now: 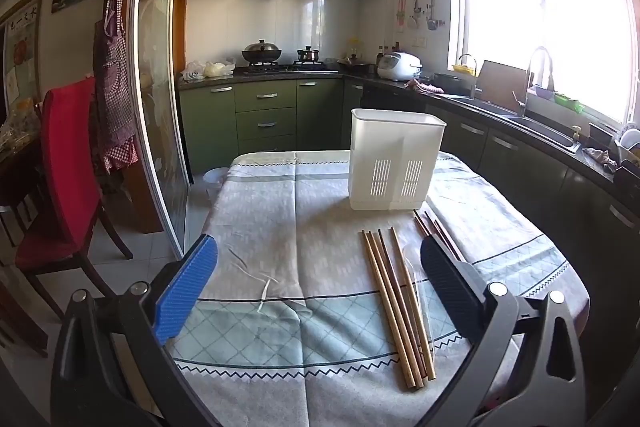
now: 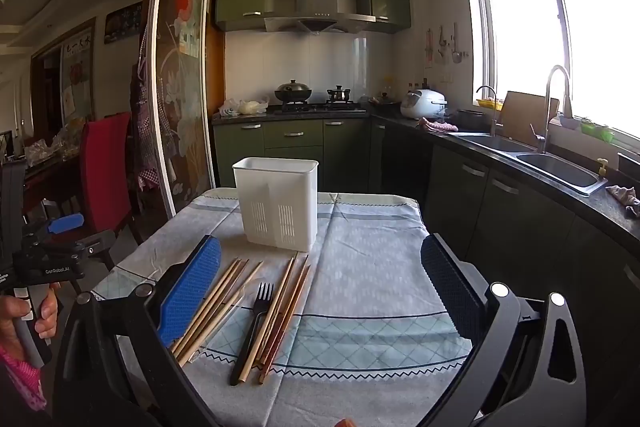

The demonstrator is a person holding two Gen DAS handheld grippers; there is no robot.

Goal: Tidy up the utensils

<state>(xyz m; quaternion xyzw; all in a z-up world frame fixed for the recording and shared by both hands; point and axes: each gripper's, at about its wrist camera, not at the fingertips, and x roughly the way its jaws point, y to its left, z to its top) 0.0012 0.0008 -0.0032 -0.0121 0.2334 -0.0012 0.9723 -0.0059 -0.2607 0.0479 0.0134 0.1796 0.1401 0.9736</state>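
Left gripper (image 1: 318,281) nearest the lens in its own view: jaws spread wide, nothing between the pads, hovering above the bench (image 1: 280,227) with its patterned cloth. Right gripper (image 2: 320,287) likewise, jaws wide and empty.

Landmark: white utensil holder (image 1: 394,163), upright on the cloth, slotted panels on the near face.

Left wrist view: a bundle of wooden chopsticks (image 1: 400,307) lies flat on the near side of the holder, running toward the camera. A second, darker group (image 1: 438,235) sits just to the right of that bundle, closer to the holder's base, partly hidden behind the right finger. A pale clear utensil lies among the bundle (shape too faint to name).

Right wrist view shows more: a black plastic fork (image 2: 254,319) lies among the sticks on the near side of the holder, tines pointing toward it. Light chopsticks fan to the fork's left, partly under the blue finger pad (image 2: 188,291); browner ones (image 2: 286,315) lie to its right. This view also catches the left gripper from outside, well left of the holder, handle gripped by a hand (image 2: 28,319).
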